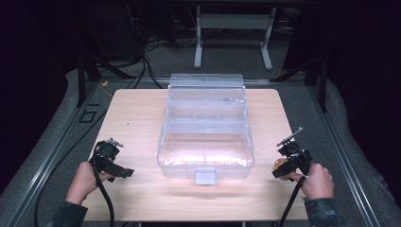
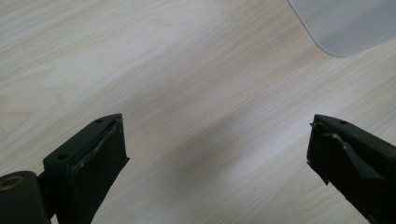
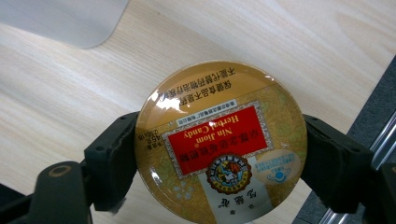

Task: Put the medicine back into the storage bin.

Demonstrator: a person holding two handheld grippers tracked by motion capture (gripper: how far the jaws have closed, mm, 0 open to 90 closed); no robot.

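One clear plastic box (image 1: 205, 151) with its lid open, mid-table. One round candy tin (image 3: 220, 142), right of the box. Two grippers: one (image 1: 124, 172) left of the box, one (image 1: 279, 171) right of it. Two hands, one on each side of the box.
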